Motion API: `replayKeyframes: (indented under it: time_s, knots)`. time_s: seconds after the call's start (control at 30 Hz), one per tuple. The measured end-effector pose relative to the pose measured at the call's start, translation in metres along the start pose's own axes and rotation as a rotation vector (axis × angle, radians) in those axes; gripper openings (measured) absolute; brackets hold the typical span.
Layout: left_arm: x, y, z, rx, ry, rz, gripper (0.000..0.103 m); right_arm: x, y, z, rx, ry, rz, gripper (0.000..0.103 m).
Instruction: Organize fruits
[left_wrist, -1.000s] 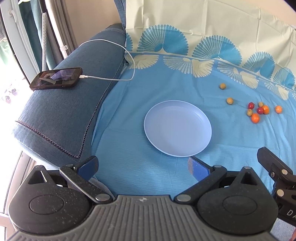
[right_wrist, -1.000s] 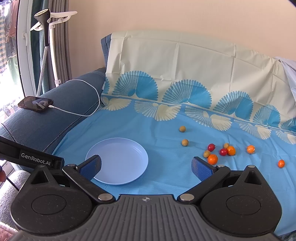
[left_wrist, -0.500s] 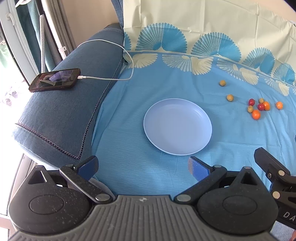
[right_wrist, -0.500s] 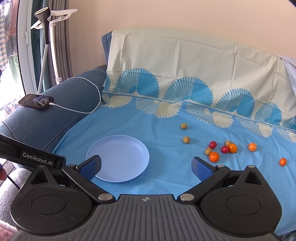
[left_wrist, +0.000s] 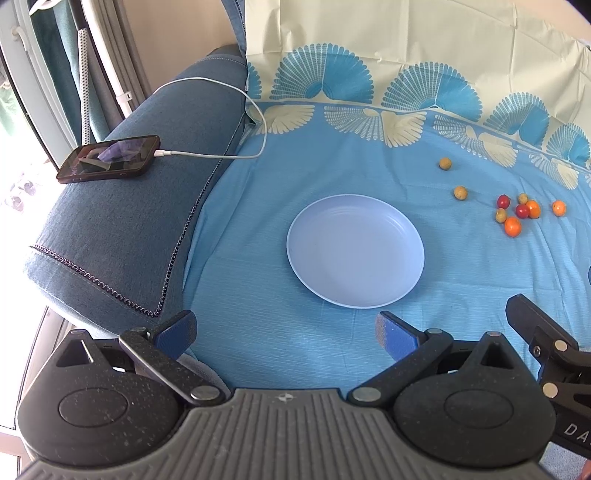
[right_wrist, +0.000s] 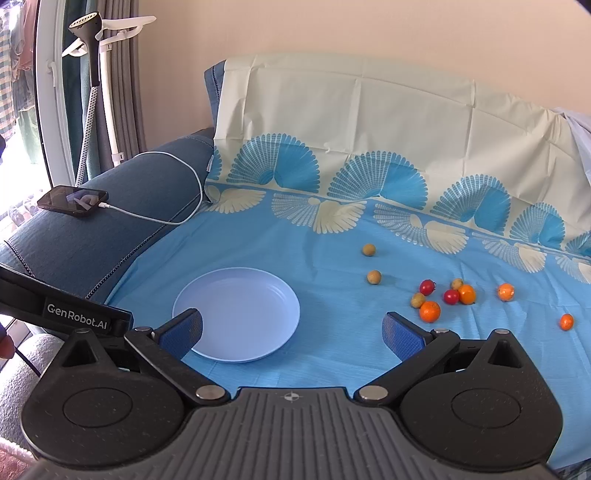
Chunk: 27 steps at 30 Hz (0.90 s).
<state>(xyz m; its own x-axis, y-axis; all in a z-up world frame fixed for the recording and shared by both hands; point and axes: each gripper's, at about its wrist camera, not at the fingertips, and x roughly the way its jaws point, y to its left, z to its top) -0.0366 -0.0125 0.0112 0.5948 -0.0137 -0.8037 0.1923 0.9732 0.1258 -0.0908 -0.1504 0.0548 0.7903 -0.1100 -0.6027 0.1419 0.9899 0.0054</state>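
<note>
Both views have crept slightly: over the last second the plate and fruits have slid a little up the frames, so the tools seem to have drawn back or tipped.

Left wrist view: the left tool (left_wrist: 284, 330) fills the bottom of the frame, spread wide and holding nothing. An empty pale blue plate (left_wrist: 355, 256) sits at centre on a blue cloth (left_wrist: 258, 302) draped over a sofa. Small fruits (left_wrist: 513, 212), orange, red and tan, lie scattered at the right edge, well apart from the plate. A phone (left_wrist: 109, 158) on a cable (left_wrist: 221, 79) rests on the sofa arm, upper left. Part of the right tool shows at lower right.

Right wrist view: the right tool (right_wrist: 291, 332) is also spread wide and empty. The plate (right_wrist: 236, 314) lies left of centre, the fruits (right_wrist: 430, 311) at right. Probably the plate is placed to receive them, and nothing has been gathered yet.
</note>
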Motion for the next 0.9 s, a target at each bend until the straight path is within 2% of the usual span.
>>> replayKeyframes:
  time_s: [0.4, 0.63, 0.77, 0.9]
  knots:
    - [0.003, -0.006, 0.001, 0.011, 0.011, 0.010, 0.103, 0.004, -0.001, -0.001, 0.016, 0.011, 0.022, 0.103]
    - [0.010, -0.025, 0.010, 0.049, 0.021, -0.018, 0.103, 0.016, -0.023, -0.007, 0.109, 0.038, 0.042, 0.103]
    - [0.020, -0.056, 0.025, 0.059, 0.029, -0.102, 0.103, 0.021, -0.065, -0.012, 0.197, 0.020, -0.043, 0.103]
    - [0.044, -0.113, 0.050, 0.092, 0.080, -0.192, 0.103, 0.032, -0.135, -0.024, 0.289, 0.013, -0.202, 0.103]
